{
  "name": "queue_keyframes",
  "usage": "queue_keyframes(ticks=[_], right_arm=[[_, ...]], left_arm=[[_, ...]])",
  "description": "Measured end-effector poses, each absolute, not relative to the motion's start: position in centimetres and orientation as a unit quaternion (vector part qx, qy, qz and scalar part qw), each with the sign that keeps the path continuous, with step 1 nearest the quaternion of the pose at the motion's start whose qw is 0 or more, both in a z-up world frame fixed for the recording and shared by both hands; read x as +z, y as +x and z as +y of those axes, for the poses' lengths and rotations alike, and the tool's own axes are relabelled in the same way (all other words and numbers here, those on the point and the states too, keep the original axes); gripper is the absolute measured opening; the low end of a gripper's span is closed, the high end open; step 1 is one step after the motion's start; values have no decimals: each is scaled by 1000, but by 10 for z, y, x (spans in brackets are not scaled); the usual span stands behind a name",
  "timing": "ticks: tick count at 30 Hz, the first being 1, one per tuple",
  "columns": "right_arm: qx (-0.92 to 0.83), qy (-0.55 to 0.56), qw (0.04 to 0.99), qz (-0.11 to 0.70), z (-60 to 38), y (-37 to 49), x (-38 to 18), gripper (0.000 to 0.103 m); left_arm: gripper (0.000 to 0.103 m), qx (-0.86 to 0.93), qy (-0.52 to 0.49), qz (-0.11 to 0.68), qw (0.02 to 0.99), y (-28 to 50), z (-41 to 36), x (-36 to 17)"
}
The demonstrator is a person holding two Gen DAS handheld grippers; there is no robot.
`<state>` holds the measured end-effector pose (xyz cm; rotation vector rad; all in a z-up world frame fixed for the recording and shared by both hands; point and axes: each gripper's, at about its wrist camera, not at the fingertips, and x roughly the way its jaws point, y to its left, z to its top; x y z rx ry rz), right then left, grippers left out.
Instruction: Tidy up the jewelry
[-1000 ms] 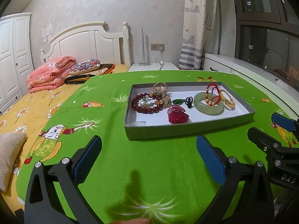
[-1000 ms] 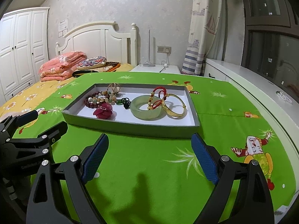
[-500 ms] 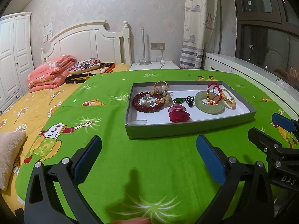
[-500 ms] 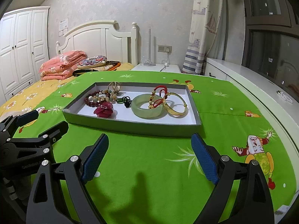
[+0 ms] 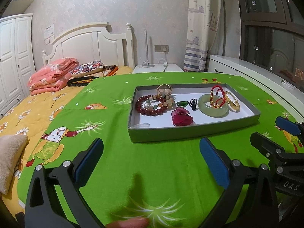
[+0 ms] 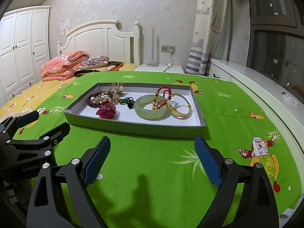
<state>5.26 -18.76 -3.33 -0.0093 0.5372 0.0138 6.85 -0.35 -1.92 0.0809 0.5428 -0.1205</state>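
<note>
A shallow grey tray (image 5: 190, 133) (image 6: 133, 128) with a white floor lies on the green bedspread. In it sit a dark red bead bracelet (image 5: 150, 106) (image 6: 94, 101), a gold ring (image 5: 164, 89) (image 6: 117, 86), a small green pendant (image 5: 181, 104), a red flower piece (image 5: 182, 119) (image 6: 106, 112), a pale jade bangle (image 5: 212, 108) (image 6: 151, 109), a red cord bracelet (image 5: 217, 95) (image 6: 161, 95) and a gold bangle (image 5: 232, 101) (image 6: 179, 105). My left gripper (image 5: 151, 159) and right gripper (image 6: 152, 156) both stand open, short of the tray's near wall, with nothing held.
Green cartoon-print cover (image 5: 152, 171) spreads over a yellow bed. Folded pink blanket (image 5: 51, 76) and pillows lie by the white headboard (image 5: 91, 45). A white nightstand (image 5: 157, 69) and a window ledge (image 6: 266, 87) run along the right. A fingertip (image 5: 131, 223) shows at the bottom edge.
Both grippers have edged slightly closer to the tray and stay open. The jewelry has not moved.
</note>
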Motion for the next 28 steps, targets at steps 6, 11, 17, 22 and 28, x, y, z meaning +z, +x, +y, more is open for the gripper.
queue_keyframes(ticks=[6, 11, 17, 22, 28], right_arm=[[7, -5, 964, 265, -187, 52, -33, 84], [8, -5, 964, 265, -185, 52, -34, 84], [8, -5, 964, 265, -185, 52, -34, 84], [8, -5, 964, 265, -186, 52, -34, 84], [0, -15, 959, 282, -191, 59, -33, 84]], left_arm=[[98, -59, 39, 261, 963, 65, -4, -18], [98, -60, 41, 258, 963, 64, -4, -17], [98, -61, 31, 269, 961, 64, -2, -19], [98, -59, 36, 275, 959, 67, 0, -21], [98, -26, 47, 327, 944, 103, 30, -13]])
